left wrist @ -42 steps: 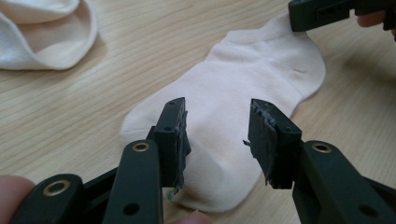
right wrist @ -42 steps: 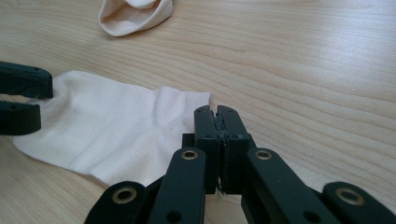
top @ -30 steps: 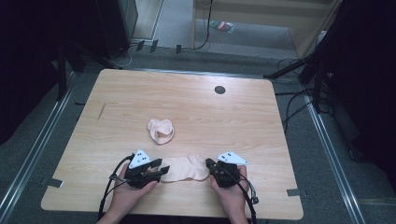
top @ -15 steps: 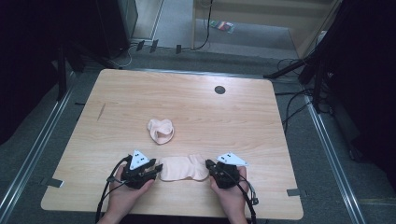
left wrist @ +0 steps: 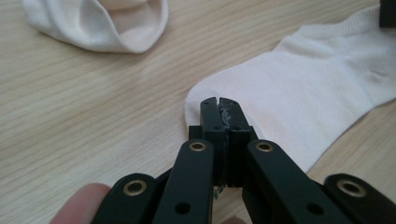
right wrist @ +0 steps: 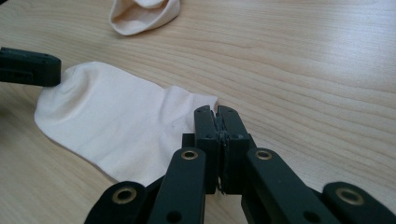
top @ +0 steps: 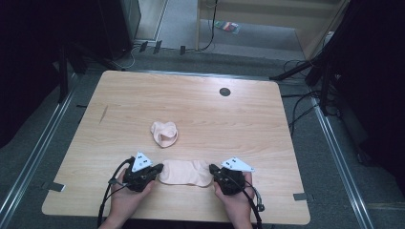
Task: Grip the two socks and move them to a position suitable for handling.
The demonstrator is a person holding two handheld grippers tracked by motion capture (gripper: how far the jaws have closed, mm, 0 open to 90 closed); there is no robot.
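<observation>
Sock [top: 185, 172] lies flat between the two tongs, pinched at each end. Left gripper [left wrist: 218, 103] has just closed its jaws on the toe edge; right gripper [right wrist: 215, 112] is clamped on the cuff end. Beyond both, well apart, sits a crumpled second sock [top: 165, 133] on the table [top: 248, 119].

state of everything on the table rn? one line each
flat sock: lying flat, pinched at both ends
crumpled sock: bunched up, opening gaping, untouched
left gripper: just closed, shut on the flat sock's rounded end
right gripper: shut on the flat sock's other end
table: bare wood around the socks
</observation>
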